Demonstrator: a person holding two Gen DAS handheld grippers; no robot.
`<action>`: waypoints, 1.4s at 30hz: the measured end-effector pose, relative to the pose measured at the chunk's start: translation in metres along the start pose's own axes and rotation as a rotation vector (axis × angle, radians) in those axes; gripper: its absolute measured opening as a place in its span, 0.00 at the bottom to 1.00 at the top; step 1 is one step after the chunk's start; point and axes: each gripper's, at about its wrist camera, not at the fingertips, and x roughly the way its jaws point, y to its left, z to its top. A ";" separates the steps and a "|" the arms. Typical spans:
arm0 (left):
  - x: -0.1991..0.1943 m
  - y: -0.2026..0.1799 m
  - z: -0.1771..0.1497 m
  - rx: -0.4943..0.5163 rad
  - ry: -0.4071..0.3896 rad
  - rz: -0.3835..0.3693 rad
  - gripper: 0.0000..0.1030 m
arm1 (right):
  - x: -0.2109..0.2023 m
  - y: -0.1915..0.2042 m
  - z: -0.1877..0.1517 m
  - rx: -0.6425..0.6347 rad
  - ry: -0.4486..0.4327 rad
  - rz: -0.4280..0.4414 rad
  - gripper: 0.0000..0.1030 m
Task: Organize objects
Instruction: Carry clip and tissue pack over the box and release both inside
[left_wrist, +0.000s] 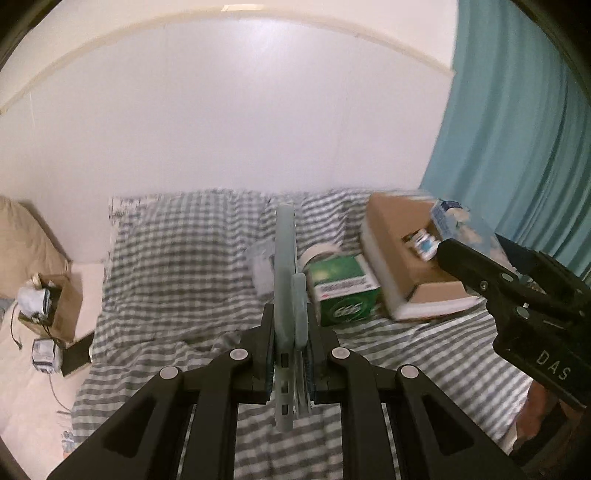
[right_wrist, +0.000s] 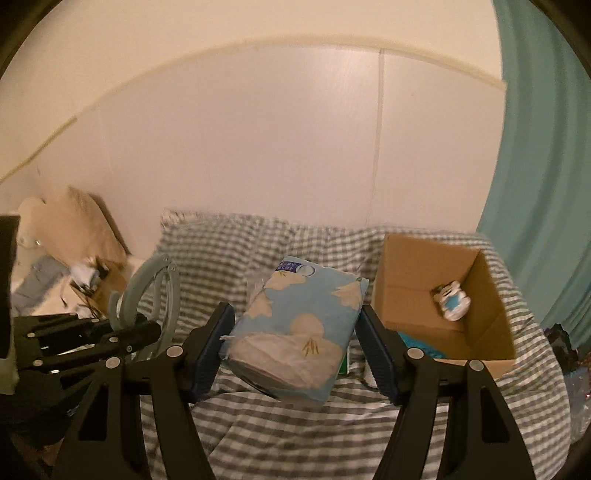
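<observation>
Jaws: our left gripper (left_wrist: 291, 332) clamps hanger (left_wrist: 286, 266); right gripper (right_wrist: 295, 332) grips tissue pack (right_wrist: 299, 325). Next: carry pack right of jaws, release into cardboard box (right_wrist: 491, 295).

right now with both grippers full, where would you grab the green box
Take the green box across its two long sides, coming from above. It lies flat on the bed with its broad top face up; a jar behind and the cardboard box alongside crowd side approaches.
</observation>
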 end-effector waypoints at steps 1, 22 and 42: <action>-0.006 -0.007 0.003 0.011 -0.010 -0.004 0.12 | -0.012 -0.003 0.002 0.005 -0.015 0.006 0.66; 0.041 -0.146 0.105 0.150 -0.065 -0.146 0.12 | -0.074 -0.105 0.092 -0.096 -0.144 -0.034 0.65; 0.191 -0.190 0.081 0.175 0.127 -0.136 0.12 | 0.044 -0.221 0.045 0.045 0.057 -0.055 0.65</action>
